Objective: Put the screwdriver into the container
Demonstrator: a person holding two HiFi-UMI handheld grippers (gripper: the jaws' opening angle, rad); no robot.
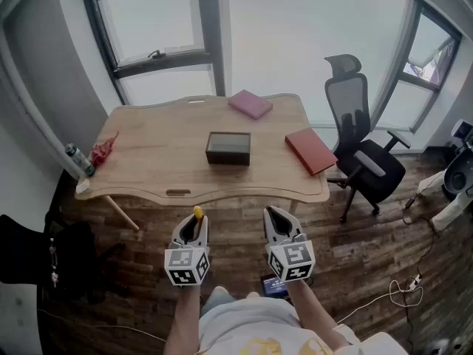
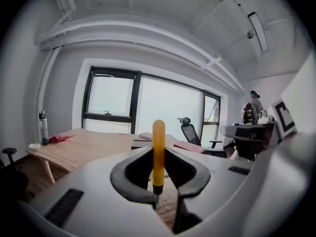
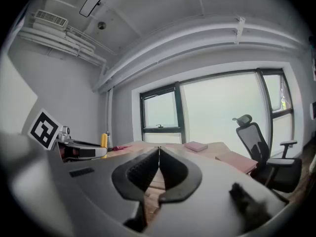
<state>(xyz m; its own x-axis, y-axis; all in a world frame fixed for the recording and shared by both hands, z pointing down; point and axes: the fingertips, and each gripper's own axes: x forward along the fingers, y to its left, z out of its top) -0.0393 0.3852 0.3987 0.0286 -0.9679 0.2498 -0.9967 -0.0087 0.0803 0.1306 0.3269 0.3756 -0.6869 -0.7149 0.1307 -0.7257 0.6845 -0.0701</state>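
Note:
My left gripper is shut on a screwdriver with a yellow handle, which stands upright between the jaws; its yellow tip pokes up in the head view. My right gripper is shut with nothing in it, its jaws meeting edge to edge. Both are held side by side in front of the wooden table, short of its near edge. The container, a dark open box, sits in the middle of the table, well beyond both grippers.
A pink book lies at the table's far edge and a red book at its right. A bottle and a red cloth sit at the left end. A black office chair stands to the right.

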